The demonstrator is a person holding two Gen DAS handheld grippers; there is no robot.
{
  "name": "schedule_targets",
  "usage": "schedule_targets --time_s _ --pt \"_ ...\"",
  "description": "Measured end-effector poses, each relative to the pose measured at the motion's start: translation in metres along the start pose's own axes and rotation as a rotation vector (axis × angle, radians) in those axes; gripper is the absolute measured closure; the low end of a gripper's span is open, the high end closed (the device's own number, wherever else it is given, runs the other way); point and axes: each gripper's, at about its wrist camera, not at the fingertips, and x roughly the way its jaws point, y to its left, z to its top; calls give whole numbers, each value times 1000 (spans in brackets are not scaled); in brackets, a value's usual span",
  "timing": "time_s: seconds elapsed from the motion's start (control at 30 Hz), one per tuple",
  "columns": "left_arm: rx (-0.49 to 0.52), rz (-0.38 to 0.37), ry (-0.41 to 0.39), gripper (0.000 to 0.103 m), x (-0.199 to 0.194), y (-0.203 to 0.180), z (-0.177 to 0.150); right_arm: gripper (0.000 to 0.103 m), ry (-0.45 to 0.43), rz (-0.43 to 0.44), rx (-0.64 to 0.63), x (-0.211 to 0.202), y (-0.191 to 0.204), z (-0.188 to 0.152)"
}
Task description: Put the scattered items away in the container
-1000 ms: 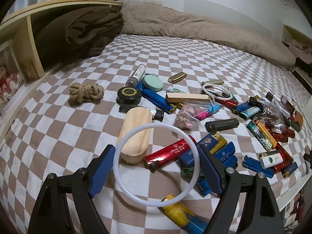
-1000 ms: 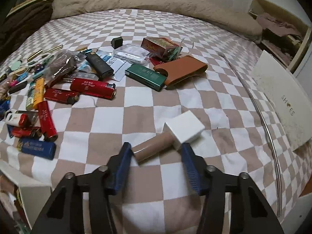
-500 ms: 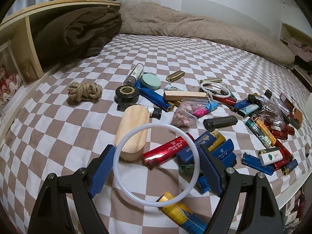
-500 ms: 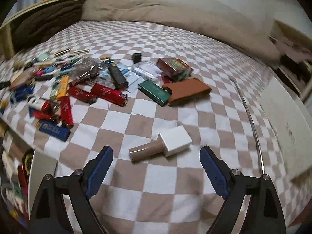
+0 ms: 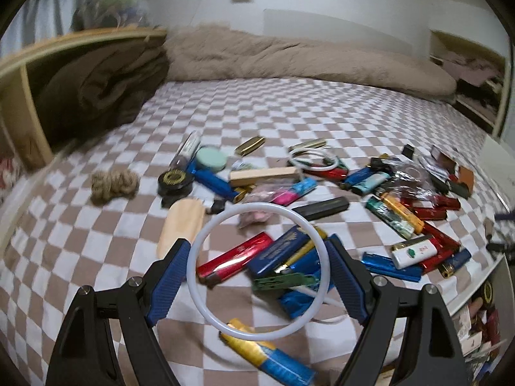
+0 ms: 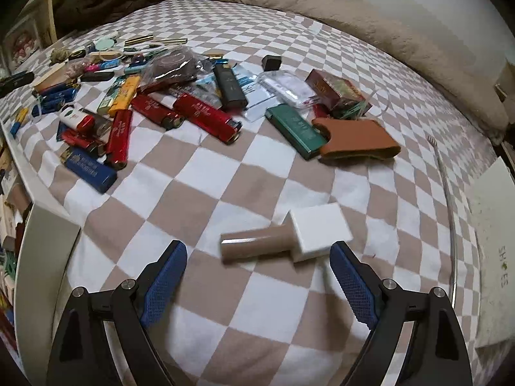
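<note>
A: The right hand-held gripper [image 6: 259,276] has just been opening and now stands wide, nothing pinched. The bottle [image 6: 283,234] it gripped a second ago lies loose on the bed [image 6: 257,305].

B: Released short of any container, I'd say. And the left?

A: The left hand-held gripper [image 5: 259,273] clamps the ring [image 5: 206,234], above the lighters [image 5: 235,259].

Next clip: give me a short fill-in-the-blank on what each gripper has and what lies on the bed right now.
1. The left gripper holds a white ____ between its pads.
2. The right gripper stands ____, gripping nothing.
3. The tan bottle ahead of it has a ____ square cap.
4. The green lighter lies touching a ____ leather pouch.

Missing words: ring; open; white; brown
</note>
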Motion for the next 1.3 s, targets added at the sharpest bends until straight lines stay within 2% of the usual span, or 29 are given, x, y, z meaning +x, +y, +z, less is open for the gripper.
schedule_targets --time_s 0.17,0.4,0.53,0.63,0.83,1.0,1.3 --pt "53 -35 -1 18 -1 -15 -2 13 5 -34 -61 2 -7 6" --pt "45 -54 2 18 3 -15 -6 12 38 85 -82 19 -28 14" --pt "29 -73 15 18 7 -11 -6 12 45 110 -11 25 -36 11" --pt "28 -74 23 18 9 -12 -7 16 28 90 53 22 -33 5" --pt "19 -71 26 18 8 -11 -6 16 8 19 163 7 -17 -9" --pt "13 -68 22 18 0 -12 -6 16 13 33 239 -12 -5 -16" --pt "3 -95 -39 18 -32 -13 -5 16 -57 120 318 -64 21 -17"
